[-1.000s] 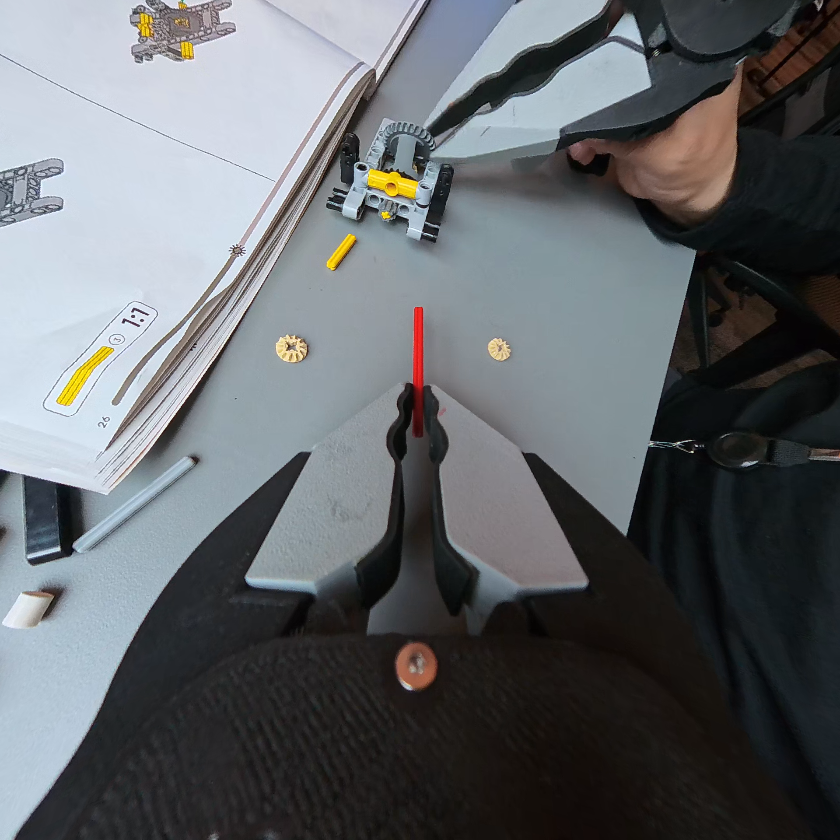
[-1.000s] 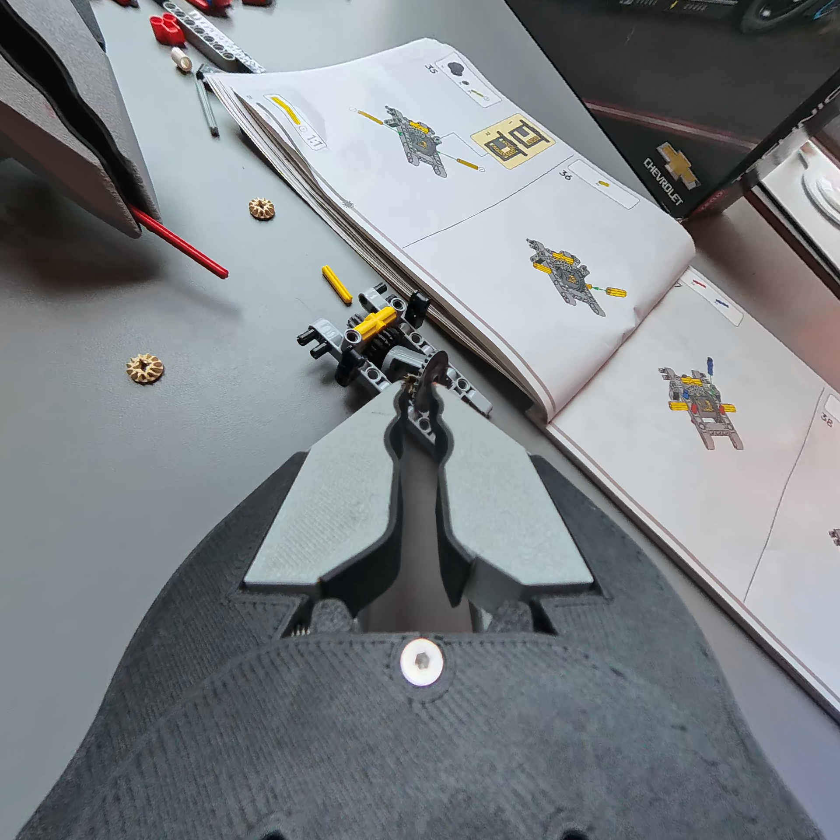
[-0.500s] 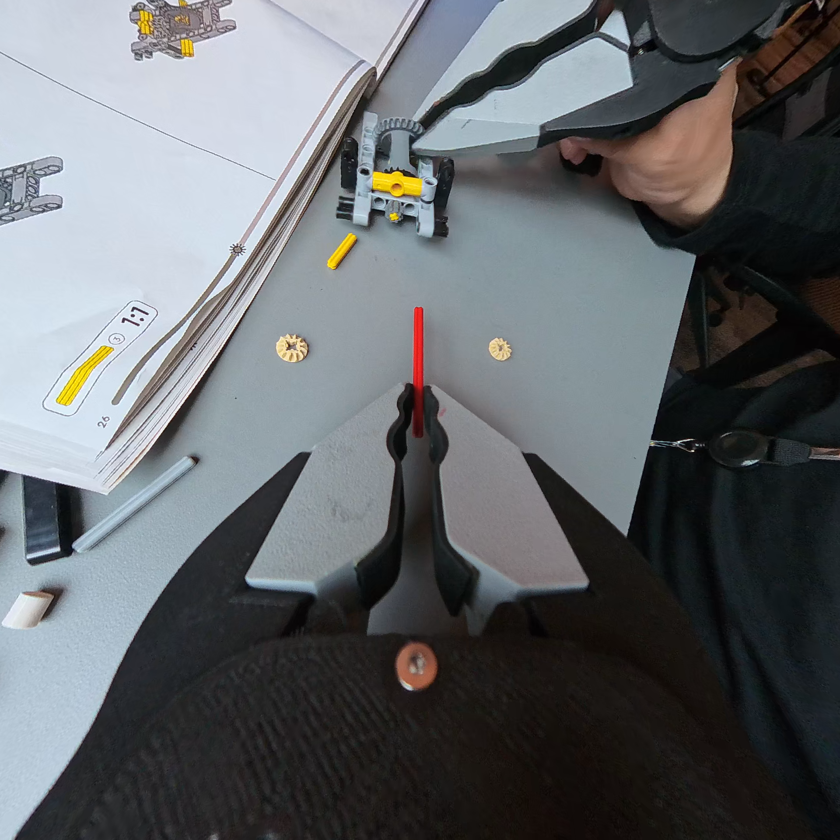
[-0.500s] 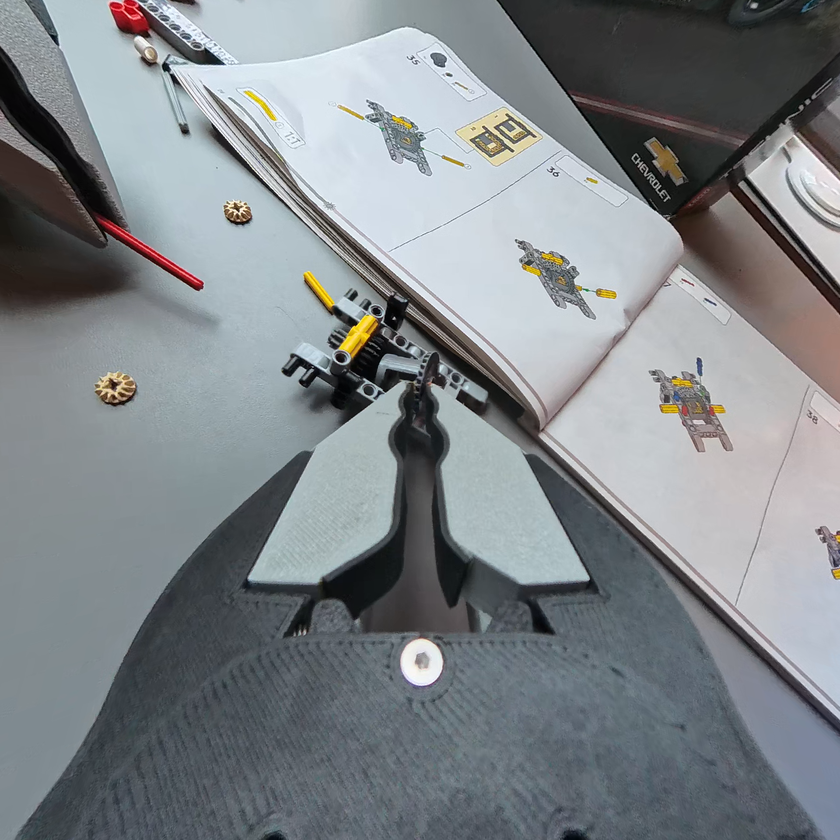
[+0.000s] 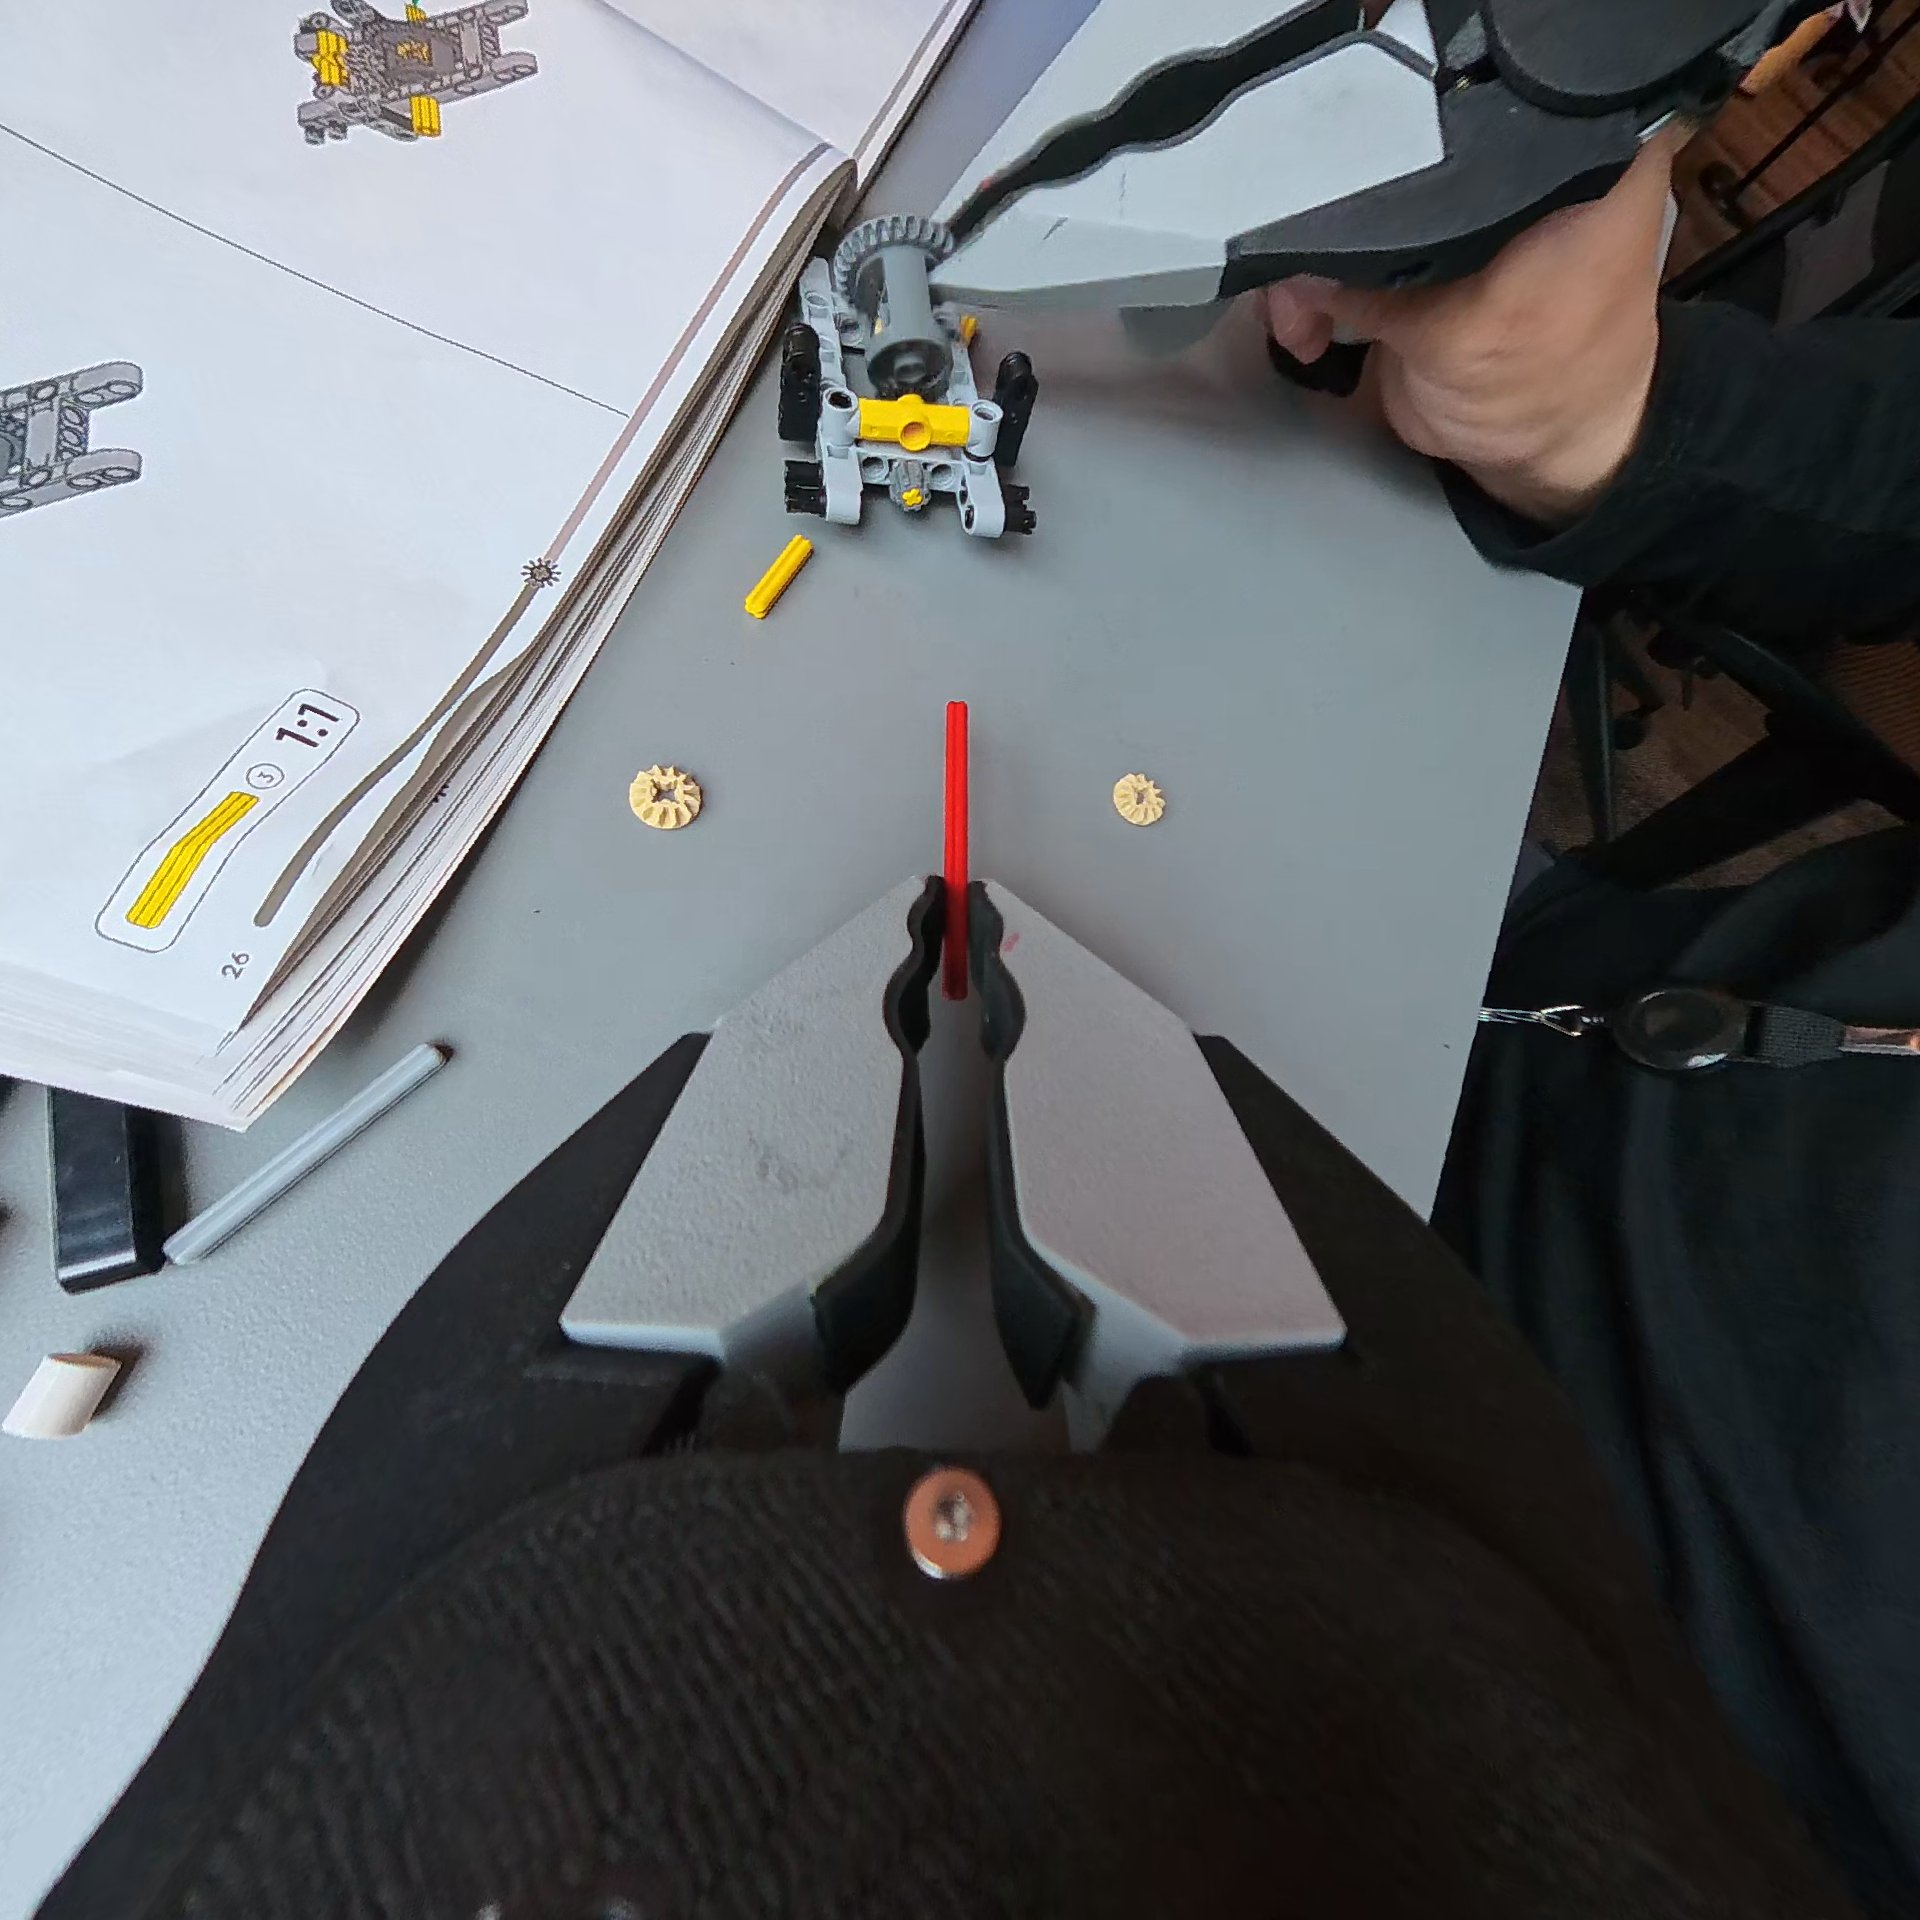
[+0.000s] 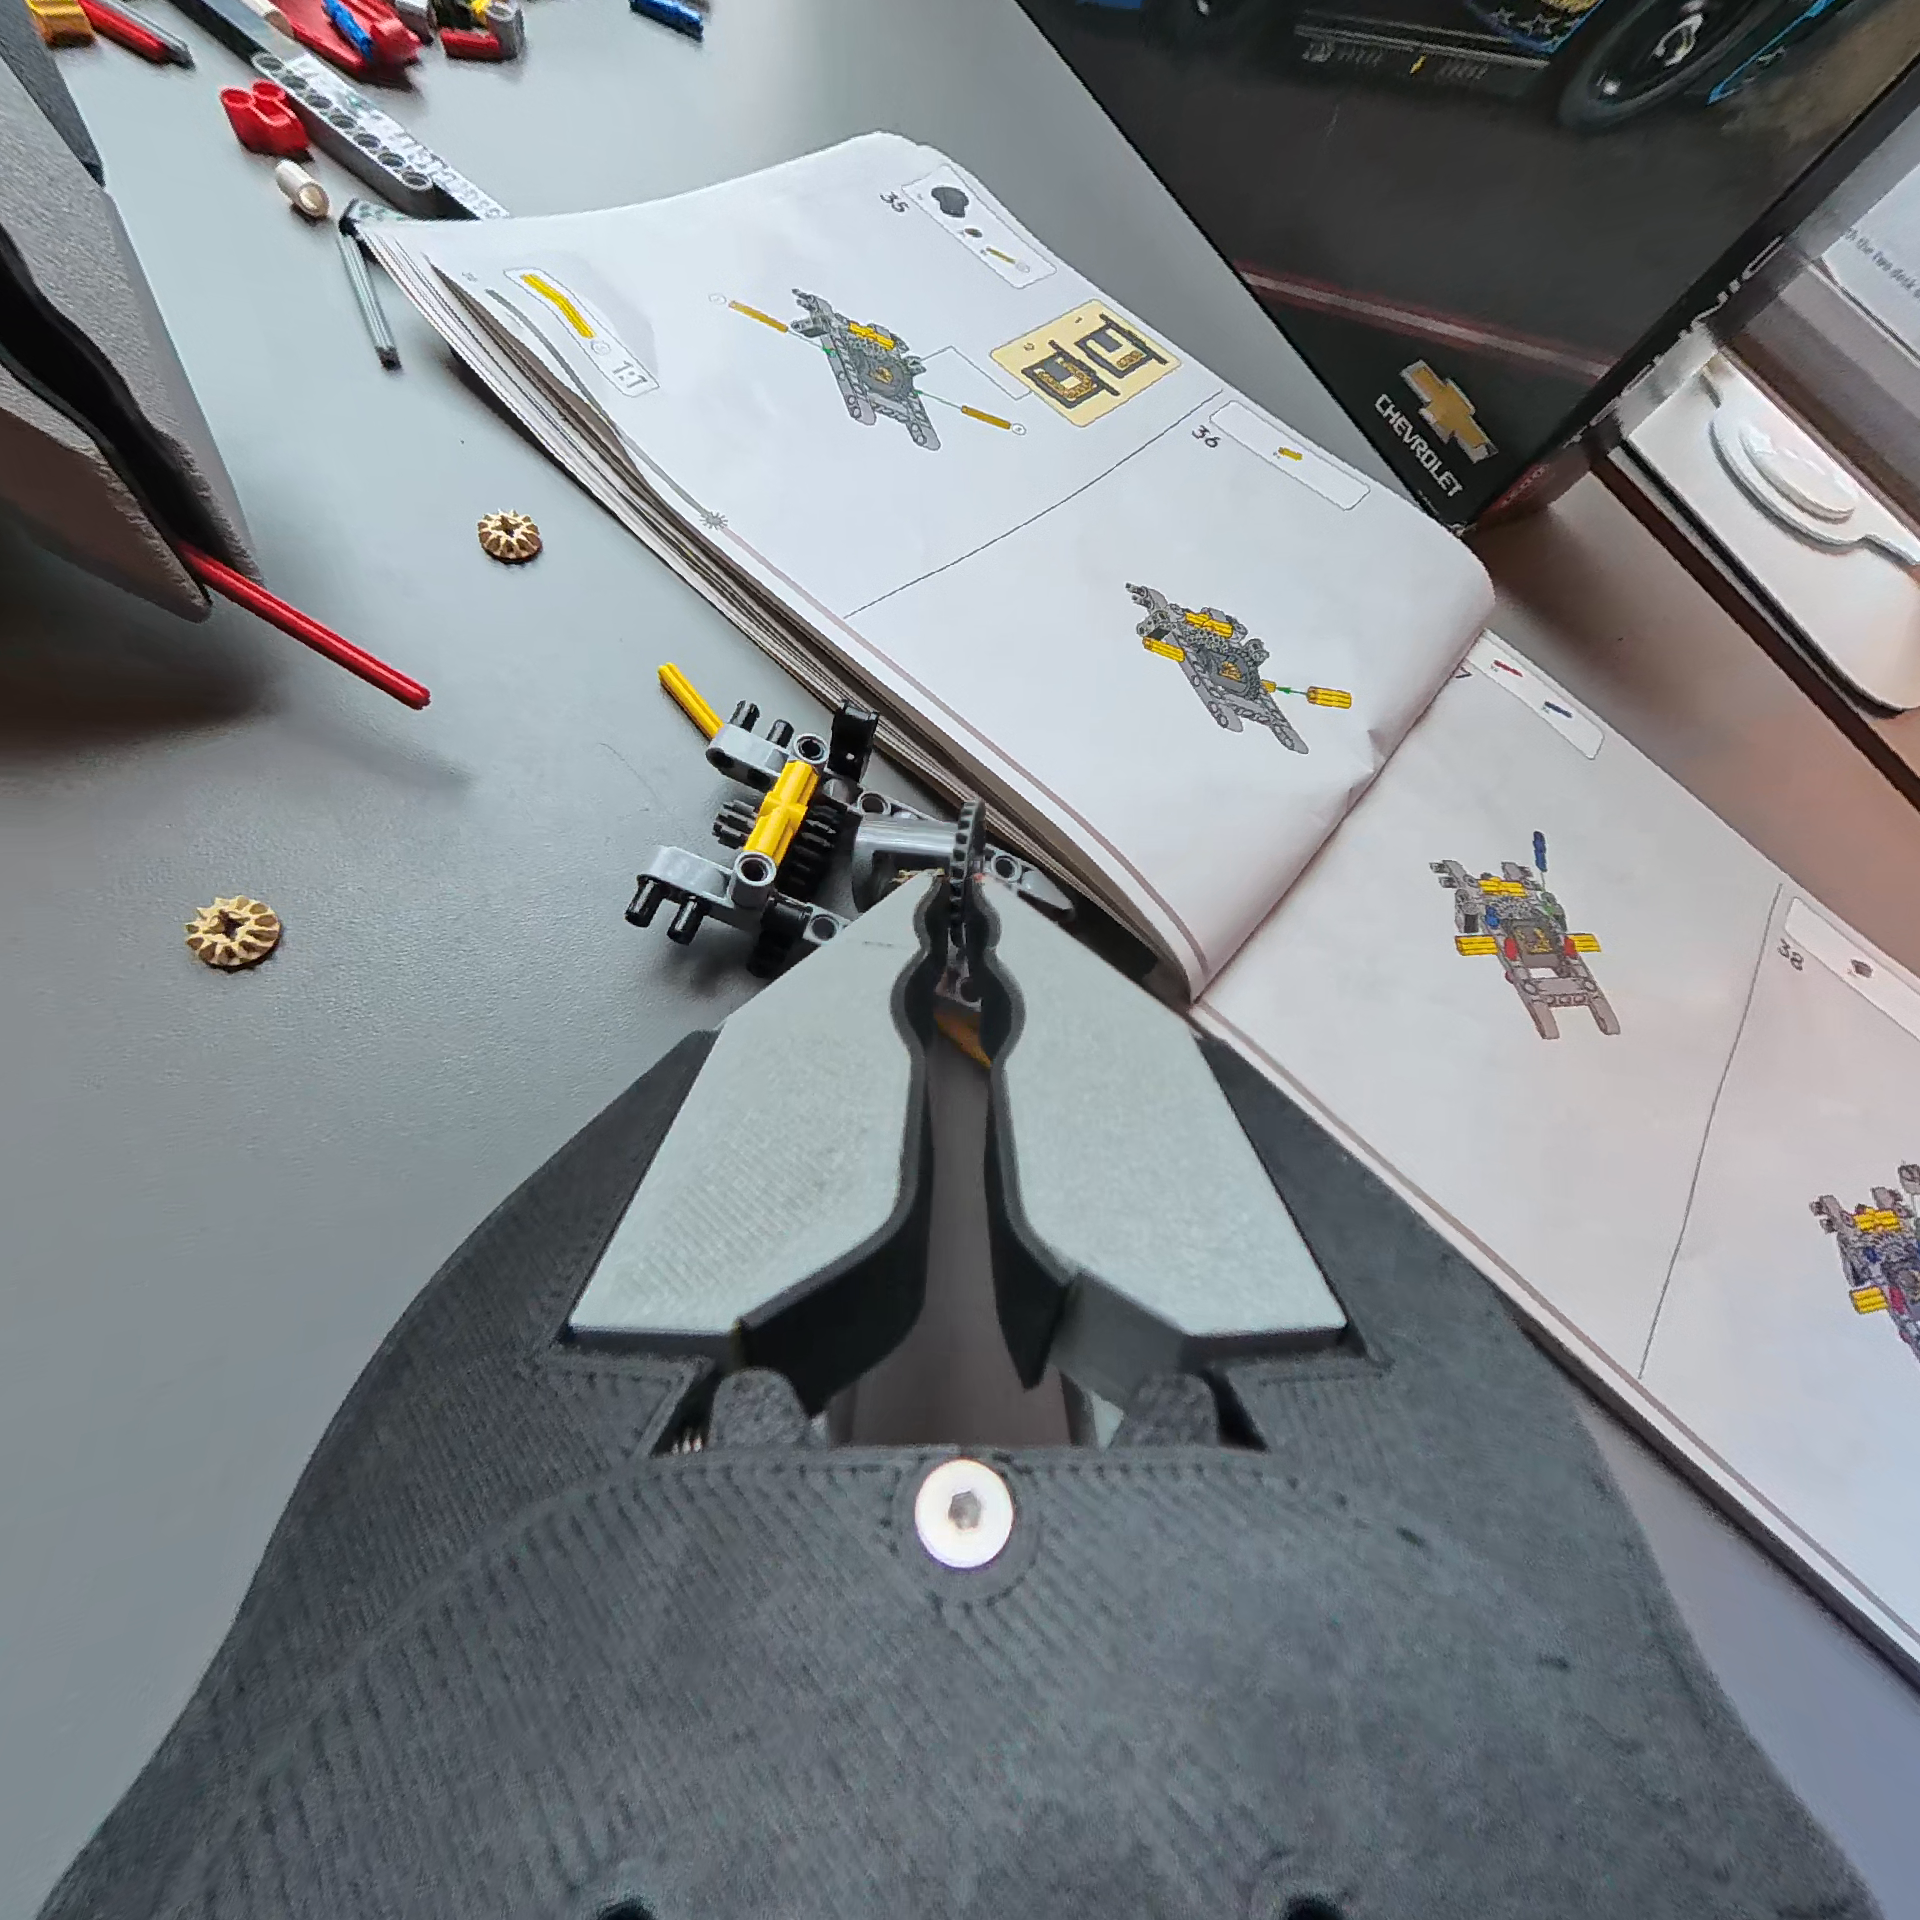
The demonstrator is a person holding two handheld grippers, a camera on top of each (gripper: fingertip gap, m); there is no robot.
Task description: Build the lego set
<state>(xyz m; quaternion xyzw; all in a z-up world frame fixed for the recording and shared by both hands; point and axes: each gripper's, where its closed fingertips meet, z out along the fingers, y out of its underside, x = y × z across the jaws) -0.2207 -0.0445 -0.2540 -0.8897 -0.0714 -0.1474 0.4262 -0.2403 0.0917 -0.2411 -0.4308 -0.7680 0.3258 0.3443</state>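
My left gripper [image 5: 954, 896] is shut on a thin red axle [image 5: 955, 831] that sticks out forward over the grey table; the axle also shows in the right wrist view [image 6: 312, 632]. My right gripper [image 6: 958, 906] is shut on the dark gear [image 6: 968, 852] at one end of the small grey, black and yellow assembly [image 6: 774, 831] and tilts it up. In the left wrist view the assembly [image 5: 906, 416] stands beside the booklet with the right gripper [image 5: 961, 223] at its gear.
The open instruction booklet [image 6: 1039, 499] lies beside the assembly. A short yellow axle [image 5: 777, 577], two tan gears [image 5: 665, 798] [image 5: 1139, 800], a grey rod [image 5: 307, 1164] and a black beam [image 5: 99, 1195] lie loose. Loose parts [image 6: 343, 62] and a dark box [image 6: 1507, 208] stand at the back. The grippers' ends are close to 15 cm from one another. To the grey rod [image 5: 307, 1164]: left tips about 11 cm, right tips about 20 cm. It is also in sight in the right wrist view [image 6: 362, 298].
My right gripper has turned and tilted the assembly up by its gear, so its yellow part now faces my left gripper. My left gripper and the red axle have stayed still.
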